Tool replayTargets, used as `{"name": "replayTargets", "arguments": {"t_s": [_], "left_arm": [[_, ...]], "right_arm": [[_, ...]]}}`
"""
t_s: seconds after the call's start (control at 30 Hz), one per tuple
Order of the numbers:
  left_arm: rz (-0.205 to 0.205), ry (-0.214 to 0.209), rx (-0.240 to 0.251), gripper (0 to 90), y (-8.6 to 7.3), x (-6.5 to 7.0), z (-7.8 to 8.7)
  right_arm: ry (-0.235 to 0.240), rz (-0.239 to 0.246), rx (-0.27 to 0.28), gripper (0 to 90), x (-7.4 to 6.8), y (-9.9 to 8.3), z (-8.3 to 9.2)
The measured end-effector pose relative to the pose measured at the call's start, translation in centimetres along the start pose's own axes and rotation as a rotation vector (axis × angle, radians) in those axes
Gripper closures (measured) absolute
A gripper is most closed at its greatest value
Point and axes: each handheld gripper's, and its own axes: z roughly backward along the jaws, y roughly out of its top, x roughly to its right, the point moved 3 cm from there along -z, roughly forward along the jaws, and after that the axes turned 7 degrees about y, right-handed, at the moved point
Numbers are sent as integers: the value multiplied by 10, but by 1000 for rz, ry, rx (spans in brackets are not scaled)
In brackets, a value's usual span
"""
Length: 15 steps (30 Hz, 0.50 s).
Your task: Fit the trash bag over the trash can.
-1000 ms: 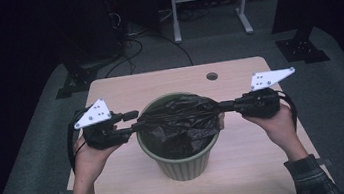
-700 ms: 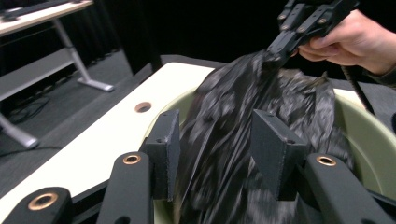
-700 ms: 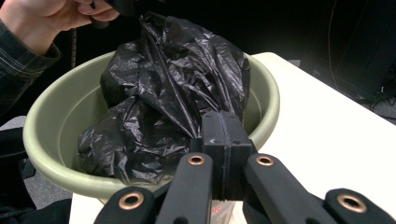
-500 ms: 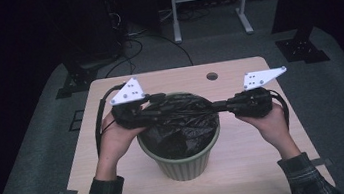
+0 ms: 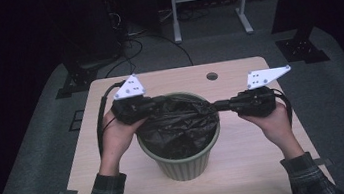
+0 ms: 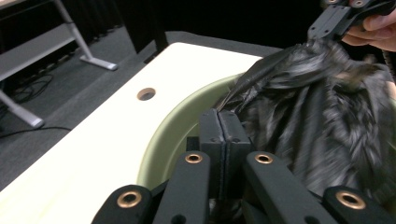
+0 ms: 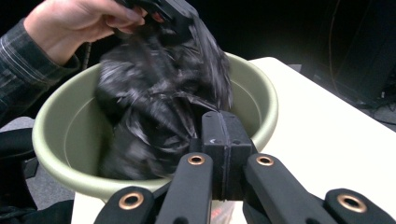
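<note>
Bin: round, green plastic, on your surface.
Liner: crinkled black bag inside.
Your left gripper, right gripper: fingers clamped on liner.

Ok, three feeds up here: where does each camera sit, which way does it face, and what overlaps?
High view: above the person's side, facing forward and down on the table; both forearms, left gripper, right gripper.
Left gripper view: rides the left gripper, facing across the green bin toward the other hand.
Right gripper view: rides the right gripper, facing back at the left hand.
Shared: black bag in the bin.
</note>
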Motion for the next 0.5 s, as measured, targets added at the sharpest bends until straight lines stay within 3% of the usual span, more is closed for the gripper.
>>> {"name": "replayTargets", "arguments": {"t_s": [0.37,0.5], "left_arm": [[87,69,36,896,-38,-21,53],[112,97,41,896,-55,-22,69]], "right_arm": [[-42,-15,-20,900,-3,-11,30],[-59,-24,-36,900,-6,-22,43]]}}
